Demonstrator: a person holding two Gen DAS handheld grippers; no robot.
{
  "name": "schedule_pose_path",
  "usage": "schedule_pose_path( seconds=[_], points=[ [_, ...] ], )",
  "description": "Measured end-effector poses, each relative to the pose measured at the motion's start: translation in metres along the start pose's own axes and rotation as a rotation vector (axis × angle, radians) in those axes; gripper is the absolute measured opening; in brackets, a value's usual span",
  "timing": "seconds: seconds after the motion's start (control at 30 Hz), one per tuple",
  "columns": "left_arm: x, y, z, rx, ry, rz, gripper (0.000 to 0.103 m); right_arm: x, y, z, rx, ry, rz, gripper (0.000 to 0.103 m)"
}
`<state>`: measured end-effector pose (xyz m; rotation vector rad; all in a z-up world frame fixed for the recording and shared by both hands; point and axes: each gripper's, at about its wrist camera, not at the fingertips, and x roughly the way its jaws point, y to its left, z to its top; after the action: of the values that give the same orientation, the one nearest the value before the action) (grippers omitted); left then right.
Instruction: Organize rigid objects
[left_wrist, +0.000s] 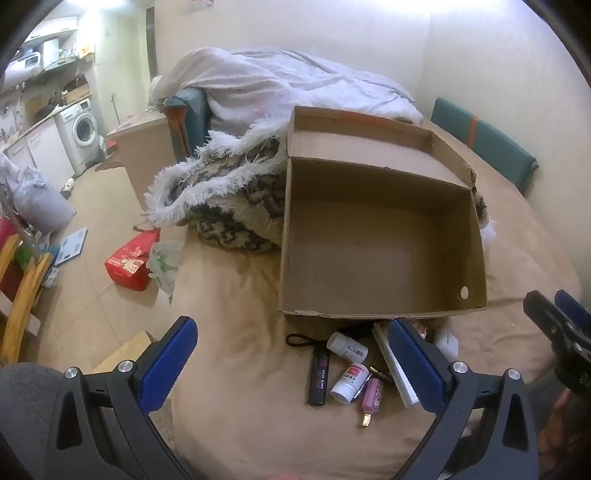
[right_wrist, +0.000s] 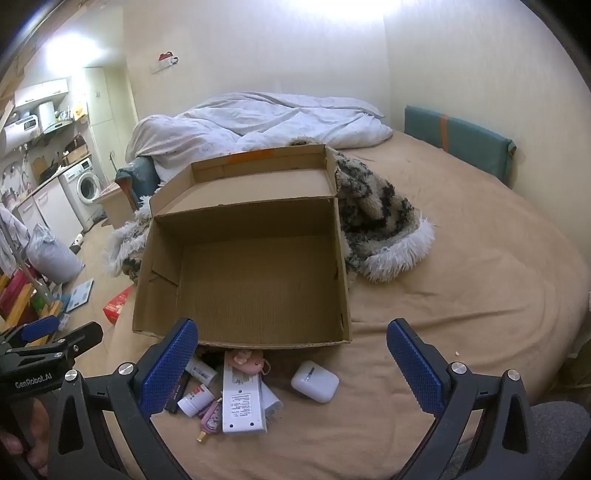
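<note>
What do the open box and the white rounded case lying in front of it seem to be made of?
Box: looks like plain brown corrugated cardboard, matte, with ribbed lines on the floor and a torn, frayed front rim. White rounded case: probably hard plastic, smooth and slightly glossy, with a faint seam line; the look does not settle it.

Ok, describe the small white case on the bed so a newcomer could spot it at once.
Find the open cardboard box on the tan bed; a cluster of small things lies just in front of its near wall. The white case sits alone at the right end of that cluster. Unlike the bottles and the long white remote, it is a rounded, plain pillbox shape.
</note>
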<state>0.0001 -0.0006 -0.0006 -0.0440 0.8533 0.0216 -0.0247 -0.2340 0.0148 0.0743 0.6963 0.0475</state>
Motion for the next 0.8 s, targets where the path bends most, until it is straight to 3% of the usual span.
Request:
schedule_pose_path(
  seconds=[0.8],
  points=[
    [0.0037,0.0034,-0.0002,-0.025,0.019,-0.001,0.103,0.0010,0.0013,0.0008,-0.009,0.001,-0.008,0.103]
  ],
)
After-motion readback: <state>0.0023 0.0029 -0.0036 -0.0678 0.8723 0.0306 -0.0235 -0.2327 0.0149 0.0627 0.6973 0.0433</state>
